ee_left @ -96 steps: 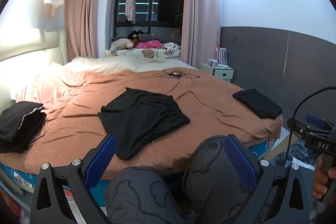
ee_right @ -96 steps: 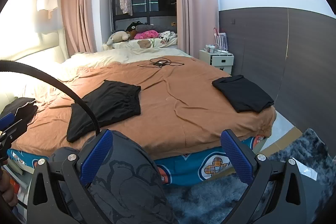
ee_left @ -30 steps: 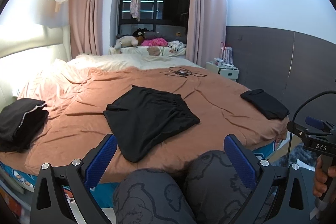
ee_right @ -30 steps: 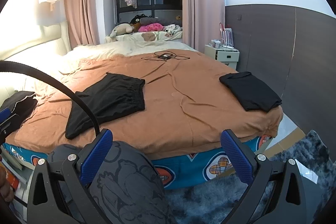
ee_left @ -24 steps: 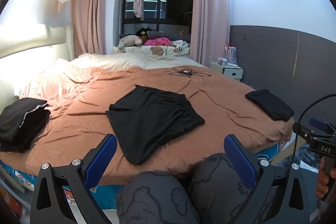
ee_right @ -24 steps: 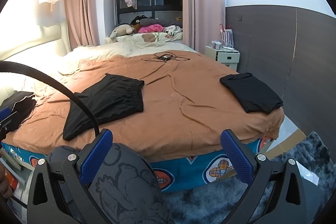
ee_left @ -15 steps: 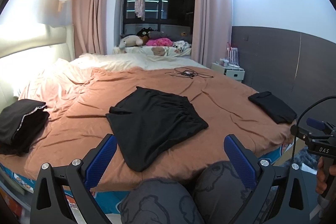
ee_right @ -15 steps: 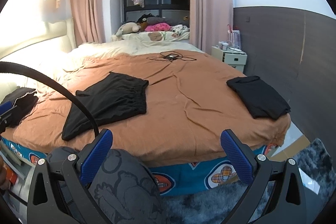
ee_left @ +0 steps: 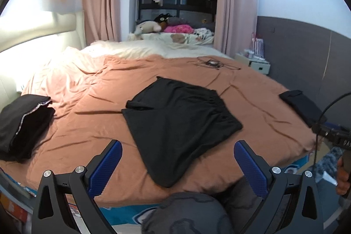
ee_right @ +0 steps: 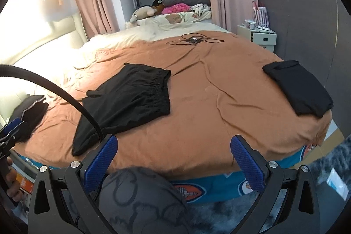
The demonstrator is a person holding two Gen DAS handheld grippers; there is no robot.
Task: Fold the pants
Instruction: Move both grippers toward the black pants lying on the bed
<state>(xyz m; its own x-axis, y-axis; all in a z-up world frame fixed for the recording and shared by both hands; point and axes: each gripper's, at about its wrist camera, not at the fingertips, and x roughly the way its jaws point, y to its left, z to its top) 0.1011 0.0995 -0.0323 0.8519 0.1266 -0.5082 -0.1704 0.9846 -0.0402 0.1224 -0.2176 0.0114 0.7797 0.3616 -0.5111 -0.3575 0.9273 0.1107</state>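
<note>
L gripper (ee_left: 177, 159) & R gripper (ee_right: 173, 155): jaws spread wide, nothing held, both above person's knees at bed edge. Black pants (ee_left: 177, 122) lie flat mid-bed on brown sheet (ee_left: 252, 98); folded black garment (ee_right: 298, 89) near right edge.

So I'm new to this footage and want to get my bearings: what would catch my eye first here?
The black pants spread flat in the middle of the brown bedspread, straight ahead of the open left gripper. Then the two dark folded piles: one at the bed's left edge, one near its right corner. The right gripper is open too, holding nothing.
</note>
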